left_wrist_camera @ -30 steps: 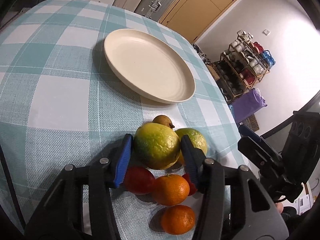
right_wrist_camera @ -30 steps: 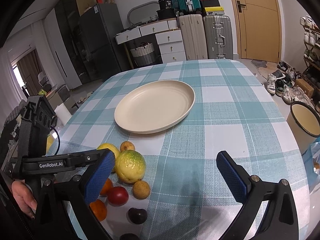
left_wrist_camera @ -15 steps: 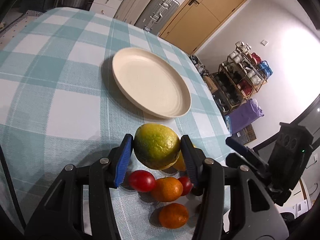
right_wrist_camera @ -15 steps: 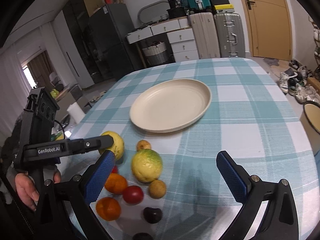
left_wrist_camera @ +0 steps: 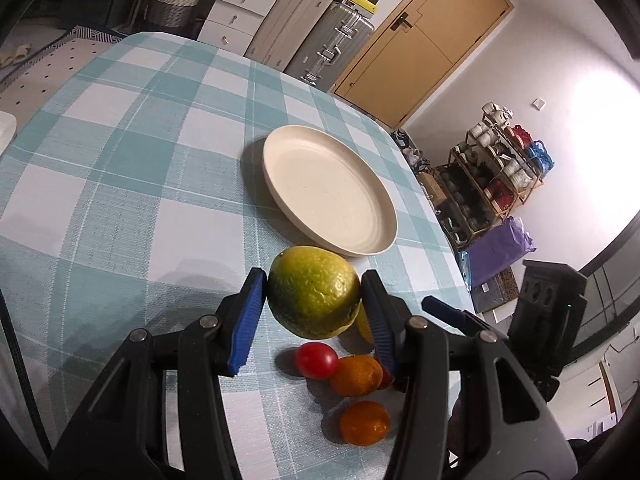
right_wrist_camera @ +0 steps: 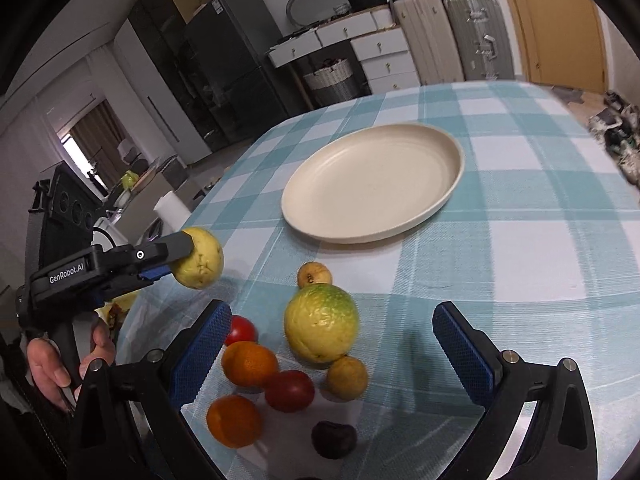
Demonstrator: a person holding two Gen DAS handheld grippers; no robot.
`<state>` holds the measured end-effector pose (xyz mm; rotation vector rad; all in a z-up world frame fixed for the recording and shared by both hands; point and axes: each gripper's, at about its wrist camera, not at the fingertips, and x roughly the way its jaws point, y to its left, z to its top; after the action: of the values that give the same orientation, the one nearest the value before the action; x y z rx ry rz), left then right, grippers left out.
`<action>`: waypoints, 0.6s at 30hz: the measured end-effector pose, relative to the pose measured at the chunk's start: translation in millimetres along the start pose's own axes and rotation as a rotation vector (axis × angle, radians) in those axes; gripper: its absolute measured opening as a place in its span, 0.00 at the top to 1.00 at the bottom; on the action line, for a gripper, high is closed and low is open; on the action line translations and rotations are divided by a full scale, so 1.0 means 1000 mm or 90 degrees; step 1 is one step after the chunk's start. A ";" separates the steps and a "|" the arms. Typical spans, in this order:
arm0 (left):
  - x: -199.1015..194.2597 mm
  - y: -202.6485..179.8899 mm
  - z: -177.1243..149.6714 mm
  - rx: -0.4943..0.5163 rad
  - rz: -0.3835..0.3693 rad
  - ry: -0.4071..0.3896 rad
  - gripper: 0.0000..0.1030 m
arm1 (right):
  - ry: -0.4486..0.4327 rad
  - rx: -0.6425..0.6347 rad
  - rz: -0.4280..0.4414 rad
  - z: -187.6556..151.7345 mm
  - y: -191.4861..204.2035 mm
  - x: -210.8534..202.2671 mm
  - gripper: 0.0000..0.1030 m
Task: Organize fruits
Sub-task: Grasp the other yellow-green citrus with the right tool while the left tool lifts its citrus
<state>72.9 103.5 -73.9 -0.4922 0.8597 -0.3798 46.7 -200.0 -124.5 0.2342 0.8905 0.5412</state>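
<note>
Carrying one round yellow-green citrus fruit [left_wrist_camera: 314,292], pinched aloft in left gripper [left_wrist_camera: 314,308] fingers, toward empty cream round plate [left_wrist_camera: 328,188]; right gripper [right_wrist_camera: 332,344] fingers spread; remaining fruits waiting on checked surface [left_wrist_camera: 120,184].

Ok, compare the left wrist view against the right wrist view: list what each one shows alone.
Left wrist only: the shoe rack and the purple bag by the wall.

Right wrist only: the fridge, the dark fruit nearest the camera, the small brown fruit near the plate, and the hand on the left gripper's handle.

Both: the plate with nothing on it, the checked cloth, the suitcases, and the citrus clamped in the left gripper above the cloth.
</note>
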 end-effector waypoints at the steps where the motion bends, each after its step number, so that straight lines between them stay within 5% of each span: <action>1: 0.000 0.000 0.000 0.000 0.001 0.000 0.55 | 0.004 0.001 0.002 0.000 0.000 0.003 0.00; 5: 0.000 0.000 0.000 0.001 0.002 0.003 0.55 | 0.017 0.004 0.004 0.001 -0.002 0.011 0.01; 13: 0.000 0.000 -0.001 0.003 0.003 0.005 0.55 | 0.058 -0.003 0.007 0.000 -0.001 0.024 0.27; 15: 0.000 0.000 -0.001 0.002 0.004 0.005 0.55 | 0.076 -0.007 0.009 -0.001 0.000 0.030 0.45; 18: 0.000 0.000 -0.001 0.003 0.005 0.007 0.55 | 0.078 -0.015 0.008 -0.003 0.001 0.031 0.52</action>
<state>72.2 103.3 -74.2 -0.4818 0.8711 -0.3772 59.4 -182.2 -147.1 0.1866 1.0010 0.5822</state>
